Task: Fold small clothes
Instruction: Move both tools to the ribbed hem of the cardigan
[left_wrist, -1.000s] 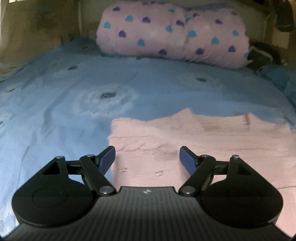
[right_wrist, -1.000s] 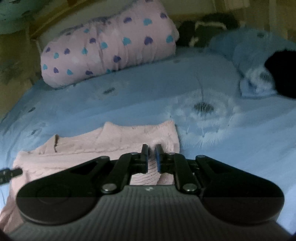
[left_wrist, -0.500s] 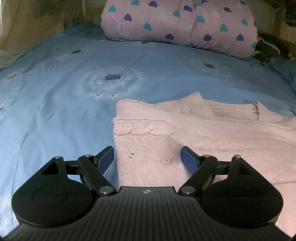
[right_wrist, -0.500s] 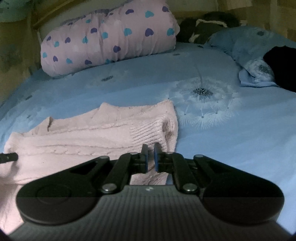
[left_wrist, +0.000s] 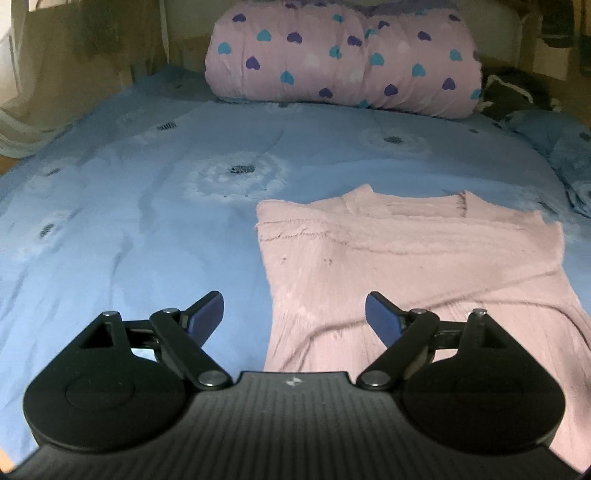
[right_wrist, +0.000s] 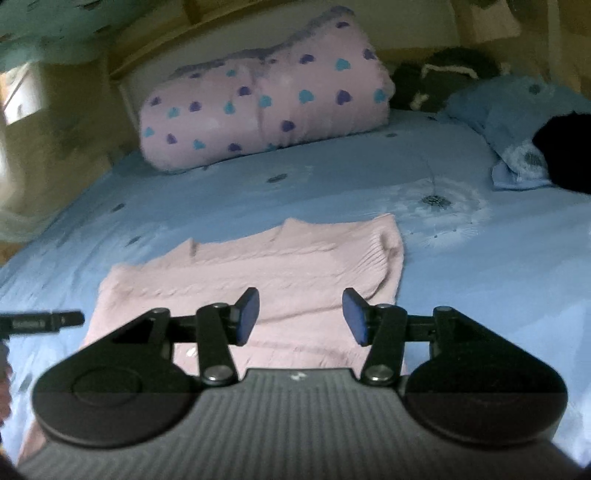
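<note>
1. A moment ago my right gripper (right_wrist: 300, 317) was pinched tight at the near edge of the soft pink knitted sweater (right_wrist: 266, 269). Now its jaws are opening, and nothing is caught between the blue pads (right_wrist: 246, 317).
2. My left gripper (left_wrist: 294, 316) was already wide a second ago, and its jaws are opening a bit more. They are let go and hold nothing.
3. Both views sit higher and farther back than before, so I see more of the pink sweater (left_wrist: 406, 266).
4. The sweater lies flat and folded on the light blue bed cover with white dandelion prints (left_wrist: 129, 229). Its ribbed cuff is tucked over on the right side.
5. My left pads (left_wrist: 207, 315) hang above the sweater's left edge, one over the bed cover and one over the sweater.
6. The big rolled pink quilt with blue and purple hearts (left_wrist: 343, 55) rests at the far end of the bed, well apart from the sweater.
</note>
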